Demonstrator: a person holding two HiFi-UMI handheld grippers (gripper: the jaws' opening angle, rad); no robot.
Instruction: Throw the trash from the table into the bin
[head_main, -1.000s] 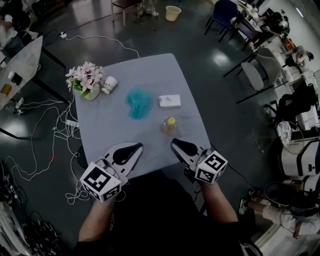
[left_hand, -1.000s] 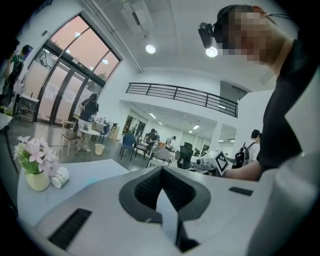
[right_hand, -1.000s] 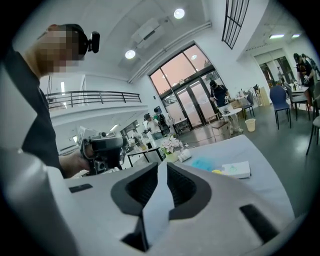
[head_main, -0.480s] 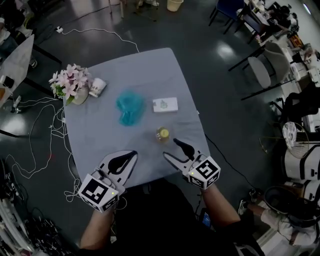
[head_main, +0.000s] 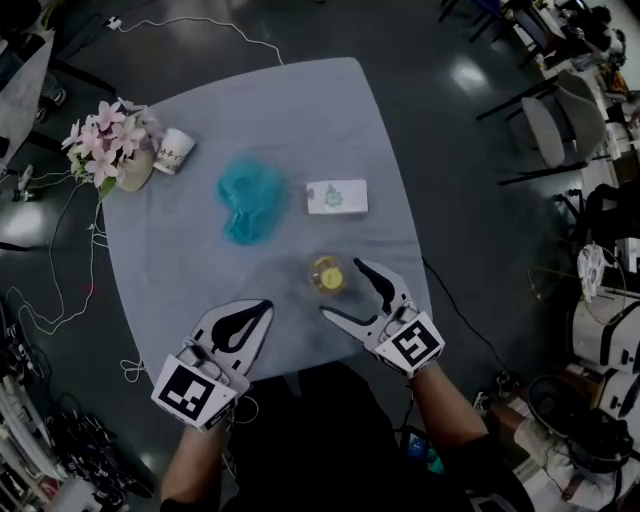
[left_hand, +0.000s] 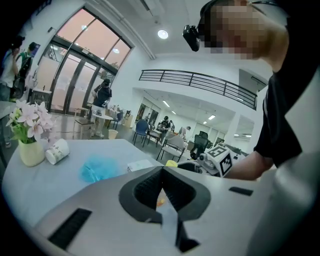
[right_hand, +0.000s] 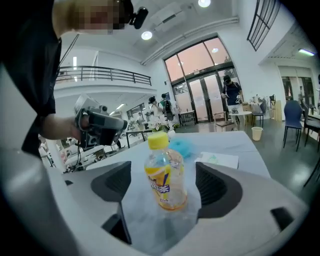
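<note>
My right gripper (head_main: 341, 288) is opening its jaws around the upright yellow-capped bottle (head_main: 327, 273) near the table's (head_main: 280, 110) front edge, untouched, while my left gripper (head_main: 262, 308) is closed and empty.

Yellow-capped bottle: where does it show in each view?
Head view: bottle at centre, between the right gripper's opening jaws.
Left gripper view: only its yellow cap, just below centre.
Right gripper view: centre, upright, untouched between the jaws.
Shared landmark: crumpled blue bag beyond it.
</note>
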